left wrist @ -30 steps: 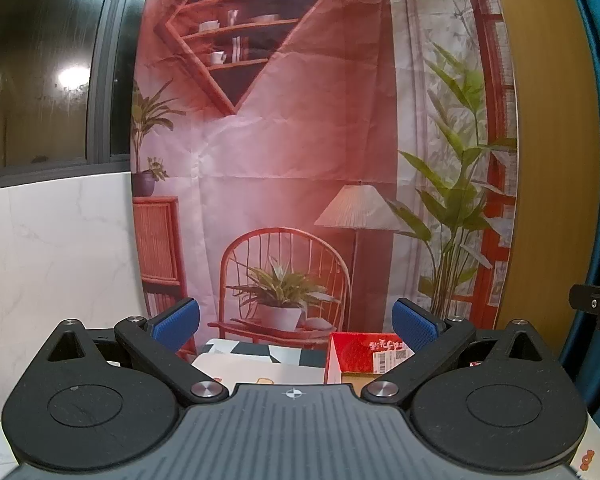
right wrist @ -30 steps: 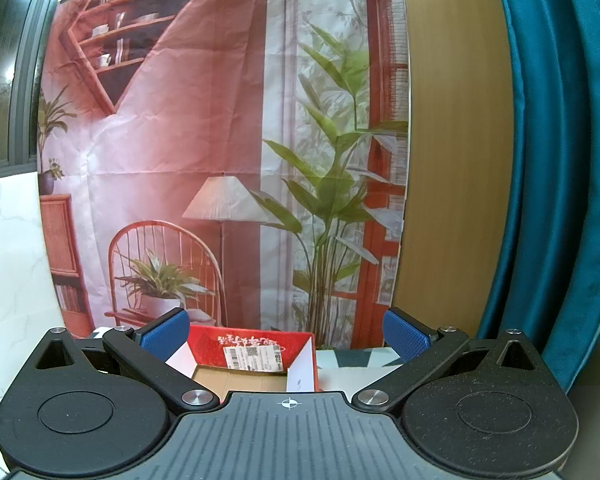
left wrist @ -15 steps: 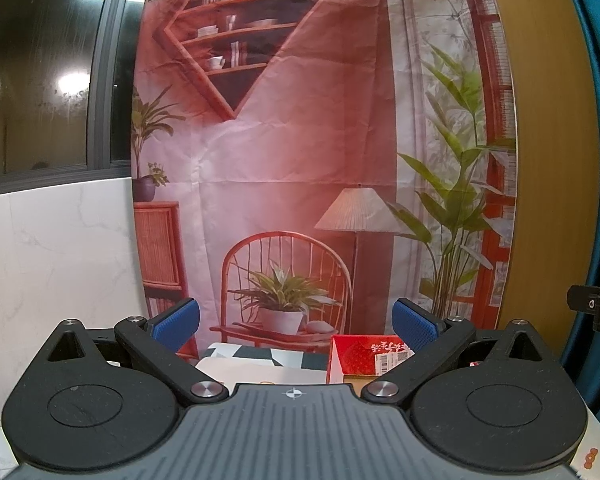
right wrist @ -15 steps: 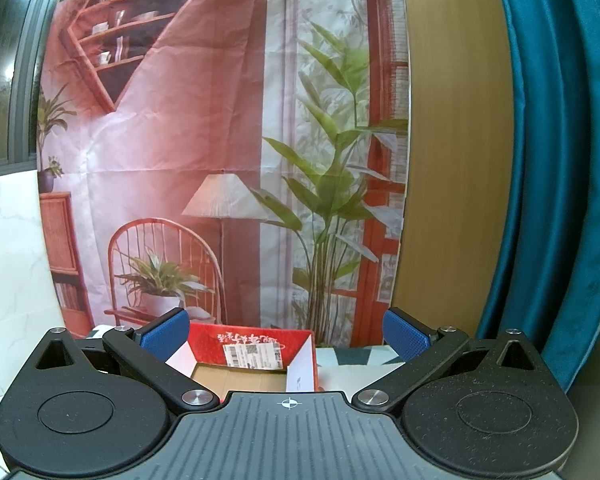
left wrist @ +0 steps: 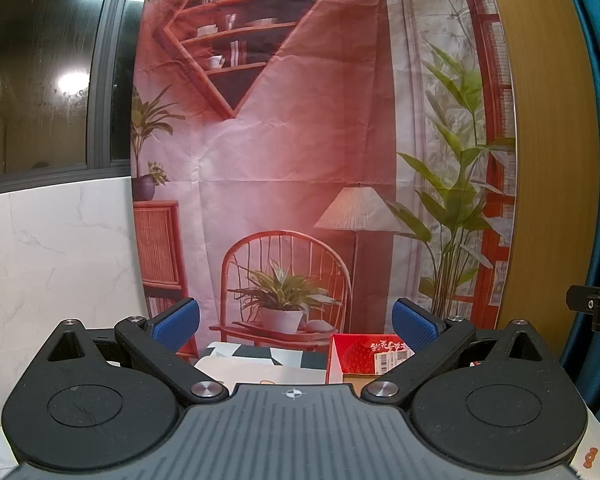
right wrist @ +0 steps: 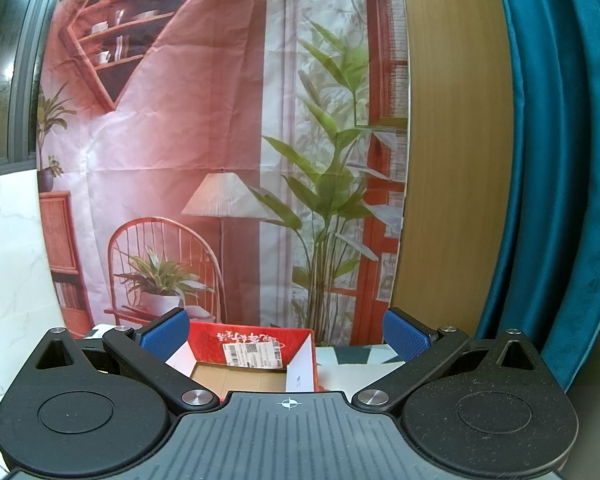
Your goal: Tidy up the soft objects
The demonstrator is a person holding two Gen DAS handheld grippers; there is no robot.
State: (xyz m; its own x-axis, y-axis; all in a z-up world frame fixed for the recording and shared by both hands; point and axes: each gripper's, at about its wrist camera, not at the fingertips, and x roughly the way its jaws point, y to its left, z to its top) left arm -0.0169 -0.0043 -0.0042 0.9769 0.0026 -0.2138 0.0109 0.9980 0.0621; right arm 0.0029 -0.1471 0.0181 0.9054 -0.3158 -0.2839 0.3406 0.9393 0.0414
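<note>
Hovering almost unmoved since a second ago, the left gripper [left wrist: 296, 322] and right gripper [right wrist: 284, 332] gape wide and empty behind the red box [right wrist: 252, 350]; no soft things show, so sorting hasn't begun.

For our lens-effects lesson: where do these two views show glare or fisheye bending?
Left wrist view: a ceiling light's glare blooms on the dark window glass, and the tan wooden panel bows outward. Right wrist view: the teal velvet curtain curves strongly at the edge.
</note>
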